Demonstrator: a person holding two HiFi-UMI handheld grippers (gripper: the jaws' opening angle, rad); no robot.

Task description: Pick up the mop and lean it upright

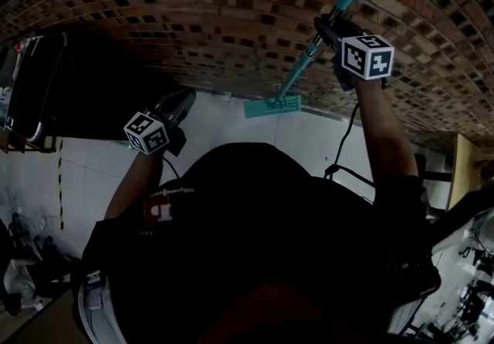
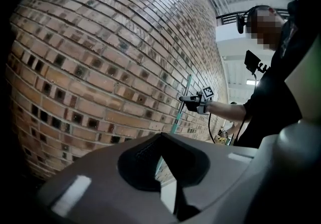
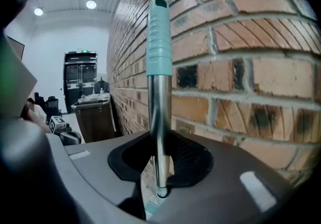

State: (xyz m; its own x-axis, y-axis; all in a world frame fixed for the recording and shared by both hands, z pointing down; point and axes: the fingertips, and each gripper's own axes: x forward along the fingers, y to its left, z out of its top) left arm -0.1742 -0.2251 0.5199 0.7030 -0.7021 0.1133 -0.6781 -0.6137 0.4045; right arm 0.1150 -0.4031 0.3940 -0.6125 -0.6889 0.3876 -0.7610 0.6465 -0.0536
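Note:
The mop stands almost upright against the brick wall (image 1: 193, 11). Its flat teal head (image 1: 272, 106) rests on the white floor at the foot of the wall. My right gripper (image 1: 332, 30) is shut on the metal handle (image 3: 159, 107) a little below the teal grip (image 3: 159, 37). The pole runs straight up between the jaws of my right gripper (image 3: 159, 168). My left gripper (image 1: 176, 112) hangs lower and to the left, well away from the mop. Its jaws look shut and hold nothing. From my left gripper (image 2: 168, 188) I see the handle (image 2: 186, 90) and my right gripper (image 2: 193, 102) beside the wall.
The brick wall runs along the whole far side. White floor tiles (image 1: 309, 142) lie below it. A dark bin or cart (image 3: 95, 117) stands by the wall further along, before a dark doorway (image 3: 80, 72). A black framed object (image 1: 35, 88) sits at the left.

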